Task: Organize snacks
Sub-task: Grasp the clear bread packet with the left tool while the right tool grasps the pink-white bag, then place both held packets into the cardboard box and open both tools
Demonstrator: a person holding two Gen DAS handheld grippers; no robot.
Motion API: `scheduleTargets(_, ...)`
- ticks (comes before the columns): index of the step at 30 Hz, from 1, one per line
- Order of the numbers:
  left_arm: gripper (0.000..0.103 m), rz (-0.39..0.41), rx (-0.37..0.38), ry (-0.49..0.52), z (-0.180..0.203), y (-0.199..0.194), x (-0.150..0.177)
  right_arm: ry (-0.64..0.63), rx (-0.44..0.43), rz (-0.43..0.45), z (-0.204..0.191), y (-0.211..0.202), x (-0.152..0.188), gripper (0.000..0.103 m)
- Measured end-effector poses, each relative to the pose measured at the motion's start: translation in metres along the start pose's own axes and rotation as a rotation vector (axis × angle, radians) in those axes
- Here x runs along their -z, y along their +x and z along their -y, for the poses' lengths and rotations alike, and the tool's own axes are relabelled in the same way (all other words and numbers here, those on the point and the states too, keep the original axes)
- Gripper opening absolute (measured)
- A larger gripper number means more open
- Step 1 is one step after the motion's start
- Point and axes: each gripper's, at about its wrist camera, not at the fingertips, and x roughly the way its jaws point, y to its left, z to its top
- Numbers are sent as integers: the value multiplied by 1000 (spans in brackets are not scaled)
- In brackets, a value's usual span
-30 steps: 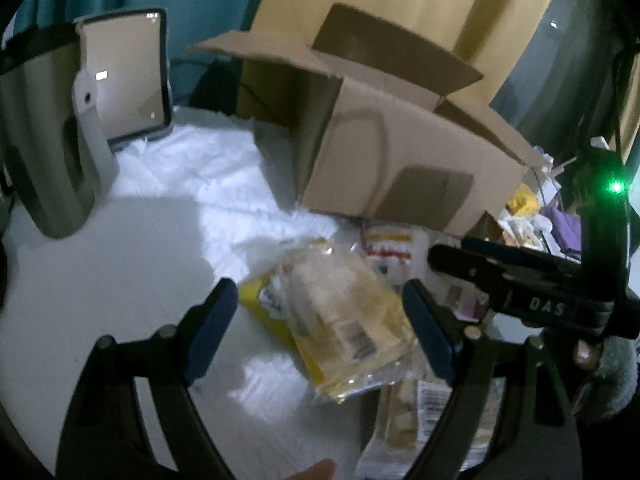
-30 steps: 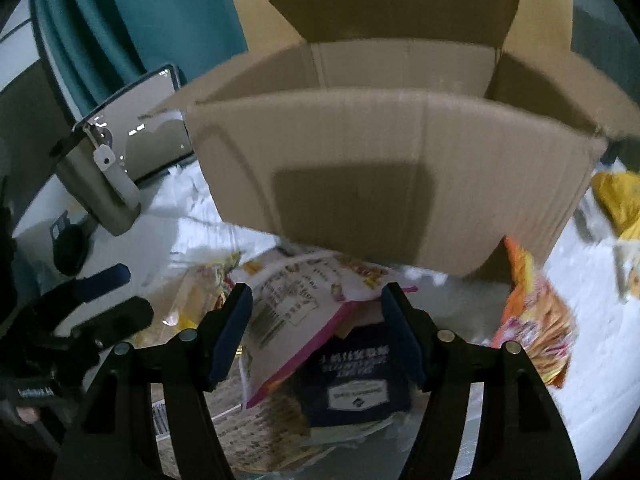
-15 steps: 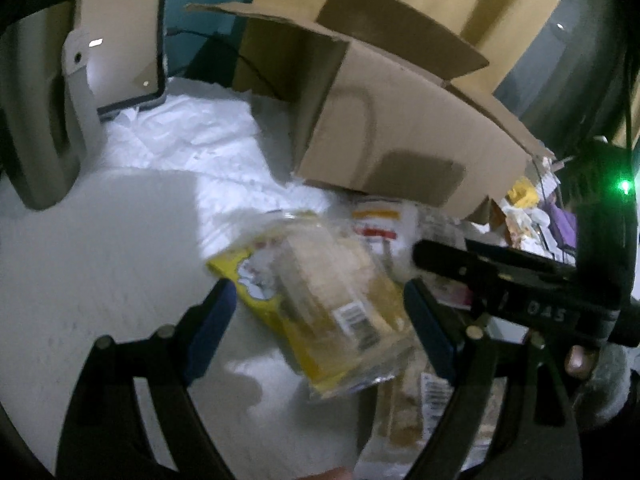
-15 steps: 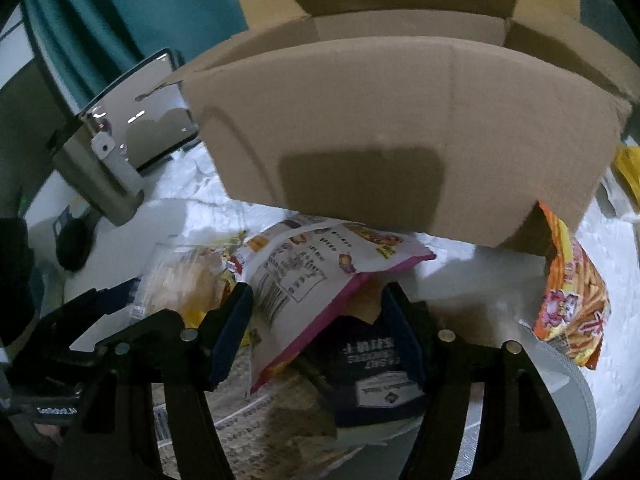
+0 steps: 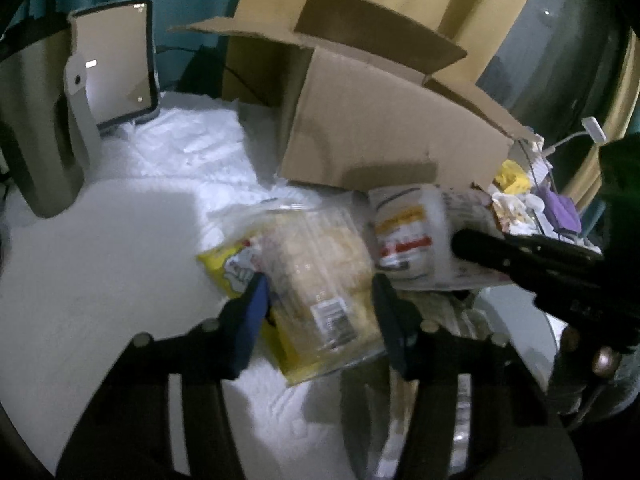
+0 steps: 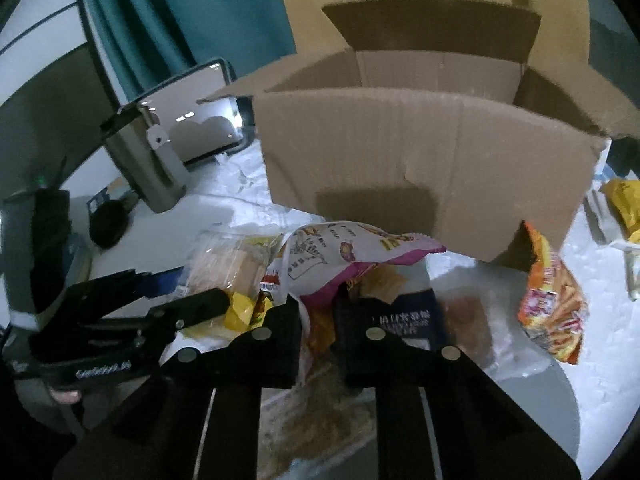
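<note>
We have both tongs working at once in the snack pile in front of the one cardboard box [image 6: 424,152], which fills the upper middle of the right view with its flaps open. Our left gripper [image 5: 320,312], low in the left view, is closing half-wide on a clear bag of biscuits [image 5: 320,272], its blue pads either side of the bag and seemingly pressing it. Our right gripper [image 6: 318,320], low centre in its view, is closing nearly tight on the lower edge of a pink-and-white snack bag [image 6: 352,256].

To do this well, we judge we should let each grip settle before lifting, raise the bags clear of the near box wall, and keep the two tongs from crossing.

Counting what we can see in the right view: one box, one clear bag, one pink-and-white bag, one dark blue packet [image 6: 404,312], one orange bag [image 6: 550,304] at lower right, and one yellow bag [image 6: 624,204] at the right edge.
</note>
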Motion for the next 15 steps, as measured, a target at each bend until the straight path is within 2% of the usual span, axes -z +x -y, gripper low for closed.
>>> scheduleTargets(15, 54, 103, -11, 71, 37, -44, -14, -19, 4, 125, 11, -73, 1, 15)
